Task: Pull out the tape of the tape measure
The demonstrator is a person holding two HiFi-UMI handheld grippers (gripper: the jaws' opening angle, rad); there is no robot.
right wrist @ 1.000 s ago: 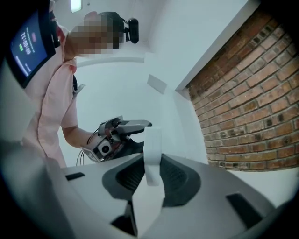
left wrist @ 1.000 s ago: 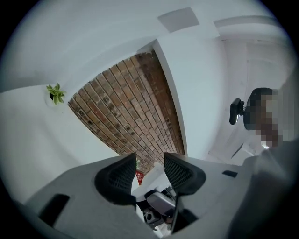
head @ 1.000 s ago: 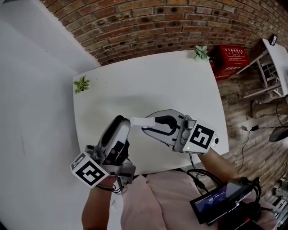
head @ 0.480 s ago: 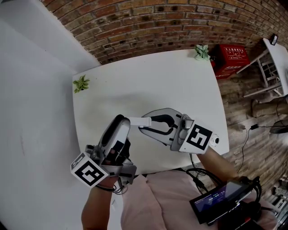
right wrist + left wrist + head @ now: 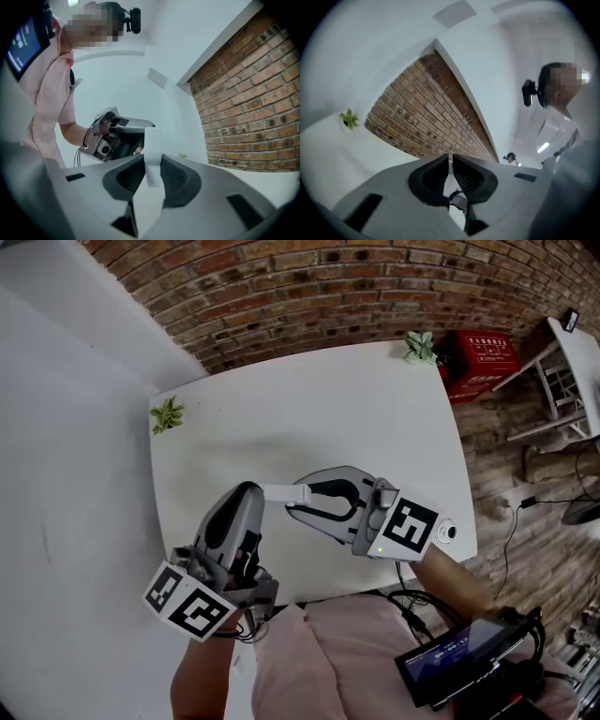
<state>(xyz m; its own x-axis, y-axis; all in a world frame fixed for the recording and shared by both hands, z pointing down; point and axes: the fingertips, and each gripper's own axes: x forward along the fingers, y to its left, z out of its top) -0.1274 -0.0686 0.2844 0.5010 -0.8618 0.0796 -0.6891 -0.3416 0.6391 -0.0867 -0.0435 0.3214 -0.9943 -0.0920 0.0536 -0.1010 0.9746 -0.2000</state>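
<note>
A white tape measure (image 5: pixel 286 493) is held level above the white table (image 5: pixel 375 418), and my right gripper (image 5: pixel 309 495) is shut on its case. In the right gripper view the case (image 5: pixel 153 145) stands upright between the dark pads (image 5: pixel 133 174). My left gripper (image 5: pixel 255 493) meets the case's left end. Its jaws have just been closing, and in the left gripper view the left gripper (image 5: pixel 450 164) shows its pads nearly together with a thin white sliver, the tape's end, pinched between them. The left gripper (image 5: pixel 119 136) also shows behind the case in the right gripper view.
Small green plants (image 5: pixel 169 414) (image 5: pixel 420 350) sit at the table's two far corners. A red crate (image 5: pixel 486 360) and a white rack (image 5: pixel 562 381) stand on the floor to the right. A brick wall (image 5: pixel 328 287) runs behind the table.
The left gripper's jaws have closed at the tape measure's left end and the gripper has rolled, its marker cube turning. The right gripper has stayed in place with the case.
</note>
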